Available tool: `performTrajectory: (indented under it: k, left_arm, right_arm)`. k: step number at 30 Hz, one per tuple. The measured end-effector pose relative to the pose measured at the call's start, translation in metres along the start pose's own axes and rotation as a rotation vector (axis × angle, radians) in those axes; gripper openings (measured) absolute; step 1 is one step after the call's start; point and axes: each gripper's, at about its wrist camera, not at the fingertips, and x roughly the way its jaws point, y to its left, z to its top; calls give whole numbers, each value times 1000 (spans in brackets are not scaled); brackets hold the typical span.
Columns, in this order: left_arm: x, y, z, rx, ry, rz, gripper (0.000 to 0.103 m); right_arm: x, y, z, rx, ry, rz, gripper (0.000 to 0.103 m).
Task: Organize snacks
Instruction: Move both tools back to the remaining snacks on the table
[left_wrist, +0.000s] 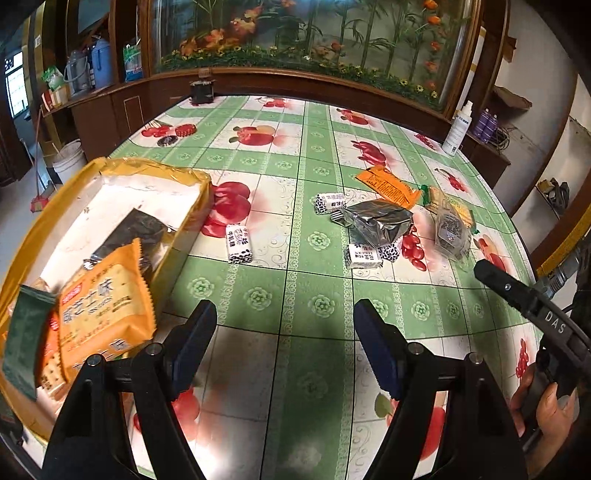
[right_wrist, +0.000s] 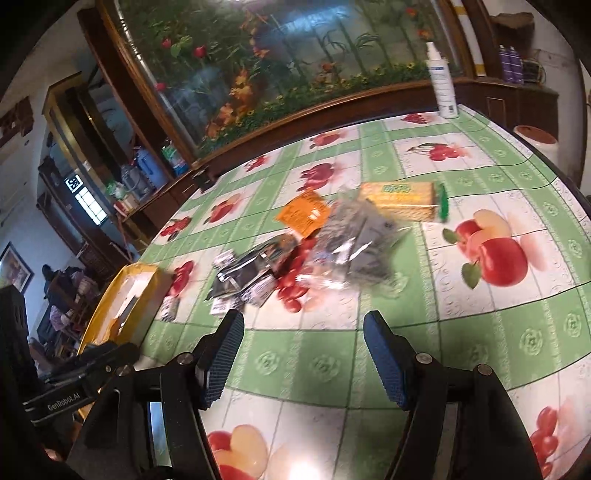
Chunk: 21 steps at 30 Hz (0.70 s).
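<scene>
A yellow box (left_wrist: 48, 221) at the table's left holds an orange cracker pack (left_wrist: 105, 306), a dark pack and a green pack. It also shows in the right wrist view (right_wrist: 96, 310). Loose snacks lie mid-table: a silver pouch (left_wrist: 380, 221), an orange packet (left_wrist: 389, 186), a clear grey pack (left_wrist: 450, 232), a cracker pack (right_wrist: 399, 199) and small white candies (left_wrist: 239, 243). My left gripper (left_wrist: 284, 328) is open and empty beside the box. My right gripper (right_wrist: 303, 339) is open and empty, short of the pile.
The table (left_wrist: 317, 325) has a green fruit-print cloth. A white spray bottle (left_wrist: 458, 129) stands at its far right edge. A dark small object (left_wrist: 201, 90) sits at the far edge. A wooden cabinet with a painted panel runs behind.
</scene>
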Motion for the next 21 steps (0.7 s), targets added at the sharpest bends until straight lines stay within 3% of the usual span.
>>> performTrajectory:
  k: [10,12,21]
  left_arm:
    - [39,-1,21,-13,17,67,76]
    - [44,-1,25,-17,11,79,76]
    - [81,1,33,-21,68,130,78]
  right_arm:
    - [19,-26,26,67,3,-103,74]
    - [25,-33,31,104,13,-111,79]
    - [60,-38,51,180,44,-124,82]
